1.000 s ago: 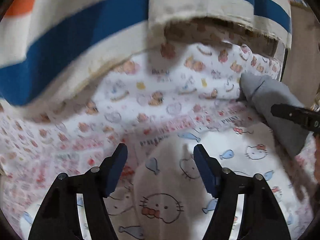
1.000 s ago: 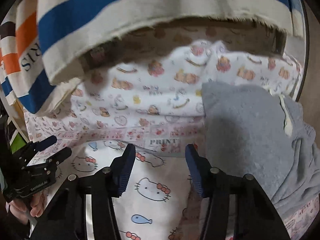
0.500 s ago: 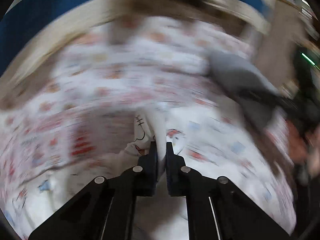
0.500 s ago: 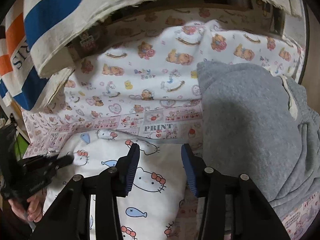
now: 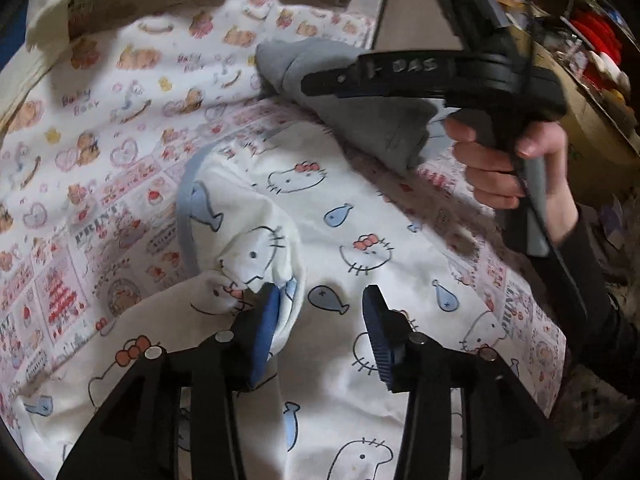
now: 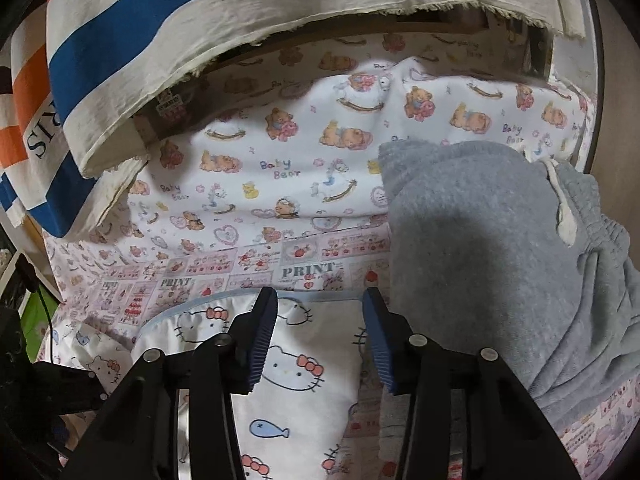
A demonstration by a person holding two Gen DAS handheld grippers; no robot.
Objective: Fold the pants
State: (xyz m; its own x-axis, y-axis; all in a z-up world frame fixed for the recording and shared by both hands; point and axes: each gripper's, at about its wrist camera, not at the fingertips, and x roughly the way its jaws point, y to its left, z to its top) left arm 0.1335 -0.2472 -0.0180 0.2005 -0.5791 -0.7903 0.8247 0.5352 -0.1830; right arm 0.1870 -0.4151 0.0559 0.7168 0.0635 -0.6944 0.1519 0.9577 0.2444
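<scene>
White cat-print pants (image 5: 360,208) with a light blue edge lie spread on a printed sheet. My left gripper (image 5: 320,304) hovers low over them and its jaws are opening. A bunched fold of the white cloth (image 5: 256,260) rests against the left pad, and the pads do not press it. My right gripper (image 6: 320,300) stands open above the same pants (image 6: 296,368) near their blue edge, with nothing pinched. In the left wrist view the right gripper (image 5: 320,80) is held by a hand (image 5: 500,168) and reaches over the grey pants (image 5: 360,120).
Folded grey sweatpants (image 6: 480,260) with a white drawstring lie at the right on the bear-print sheet (image 6: 280,168). A blue, cream and orange striped cloth (image 6: 160,20) hangs over the back. Cluttered shelves (image 5: 592,40) stand beyond the right edge.
The left gripper shut on a fold of the white pants, carried it sideways while turning, and now its jaws have parted, leaving the fold bunched. The right gripper narrowed a little and stayed put.
</scene>
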